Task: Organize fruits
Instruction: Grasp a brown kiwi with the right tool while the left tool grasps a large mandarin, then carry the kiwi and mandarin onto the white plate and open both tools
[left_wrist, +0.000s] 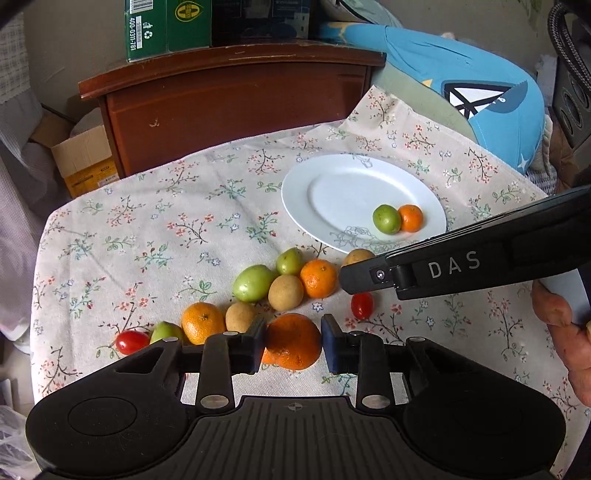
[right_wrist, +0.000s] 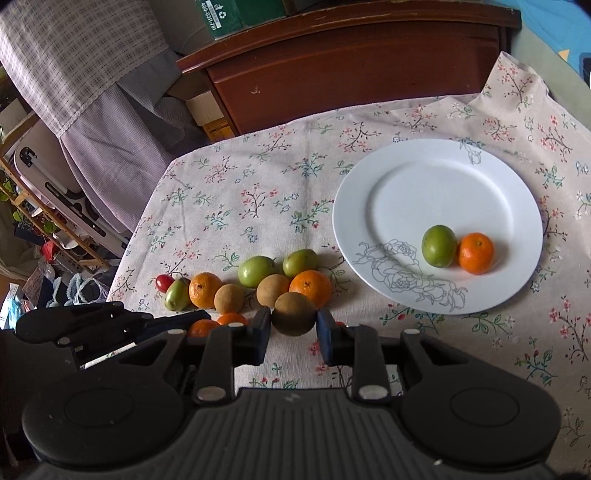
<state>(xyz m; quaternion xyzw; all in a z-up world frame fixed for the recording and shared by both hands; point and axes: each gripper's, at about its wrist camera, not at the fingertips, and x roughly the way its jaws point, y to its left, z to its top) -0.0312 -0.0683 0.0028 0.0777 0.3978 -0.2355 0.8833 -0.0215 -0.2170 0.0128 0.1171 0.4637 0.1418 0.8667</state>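
On the floral tablecloth (right_wrist: 258, 192) over the tabletop, bare cloth lies left of and behind the white plate (right_wrist: 517, 177), which sits near the right edge with a green fruit (right_wrist: 439, 246) touching a small orange (right_wrist: 476, 253); loose fruits (left_wrist: 280, 284) run in a rough diagonal row in front of the plate. Left tool (left_wrist: 293, 341) is clamped on an orange (left_wrist: 293, 343); right tool (right_wrist: 293, 325) grips a round brown fruit (right_wrist: 293, 314); neither shows a long axis; a wooden cabinet (left_wrist: 236, 107) stands behind.
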